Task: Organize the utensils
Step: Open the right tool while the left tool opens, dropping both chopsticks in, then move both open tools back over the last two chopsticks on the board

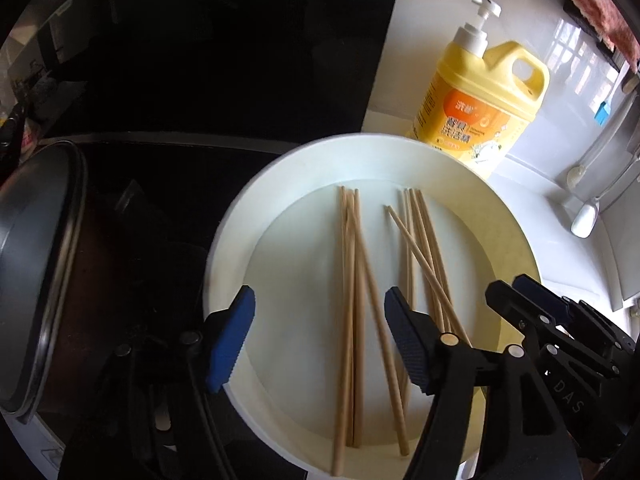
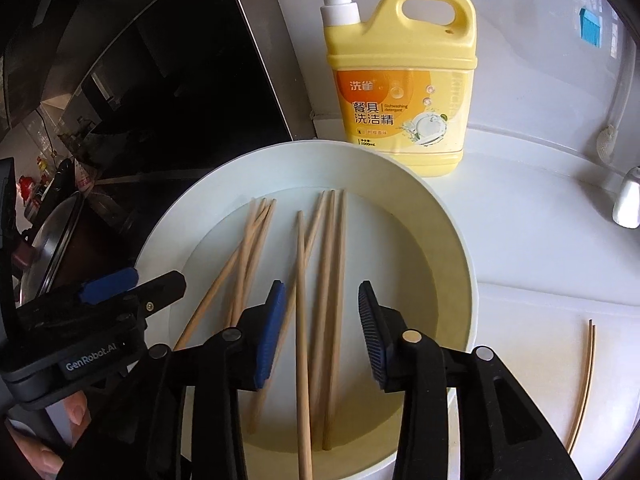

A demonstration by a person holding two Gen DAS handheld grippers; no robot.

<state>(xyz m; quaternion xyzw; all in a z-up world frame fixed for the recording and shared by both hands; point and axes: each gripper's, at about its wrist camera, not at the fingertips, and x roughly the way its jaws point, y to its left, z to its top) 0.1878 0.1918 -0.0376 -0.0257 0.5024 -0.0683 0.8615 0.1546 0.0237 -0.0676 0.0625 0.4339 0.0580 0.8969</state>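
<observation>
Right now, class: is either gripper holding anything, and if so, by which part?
Nothing is held. The left gripper and right gripper both stand open over the chopsticks in the white bowl, pads touching none.

Chopsticks (image 2: 320, 288) in basin (image 2: 452, 240); detergent bottle (image 2: 404, 92) behind.

Chopsticks' (image 2: 302, 320) near ends behind hand-held gripper (image 2: 322, 340); perhaps a pot lid (image 1: 36, 280), edge-cropped.
</observation>
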